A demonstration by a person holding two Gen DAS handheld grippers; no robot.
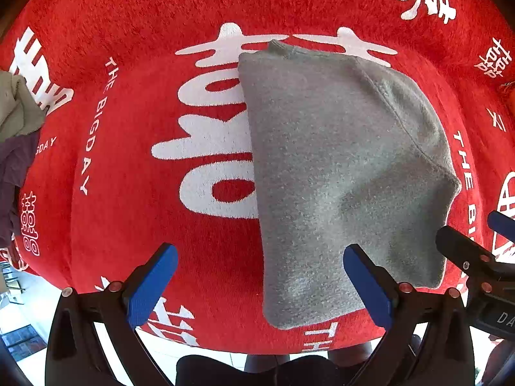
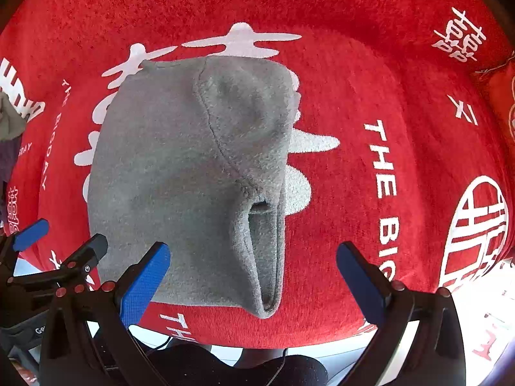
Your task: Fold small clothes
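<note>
Nearest the lens in the left wrist view, the left tool (image 1: 260,284) stands with its 2 blue-padded fingers (image 1: 151,284) spread wide and nothing between them; the right-hand finger overlaps the near edge of the grey garment (image 1: 338,167) in the picture, though contact cannot be confirmed. At the right border of the same view, the black finger of the right tool (image 1: 463,251) enters the frame beside the garment's near right corner. In the right wrist view, the right tool (image 2: 254,284) is likewise fully spread and holds nothing — its left pad lies over the garment's near edge, its right pad over bare red cloth. The left tool (image 2: 61,247) appears at the left margin, just beside the garment's near left corner.

Beyond the fingers, the grey garment (image 2: 180,173) lies folded into a compact, roughly rectangular packet in the middle of the red cover (image 1: 128,225), which drapes the counter and bears large white characters and the words "THE BIG DAY". A curved seam crosses the top layer, and in the right wrist view an open cuff-like fold faces the tools at the packet's near right.

Farther left — at the cover's edge — a heap of other clothes (image 1: 16,135) in olive and purple tones rests well apart from the garment.
</note>
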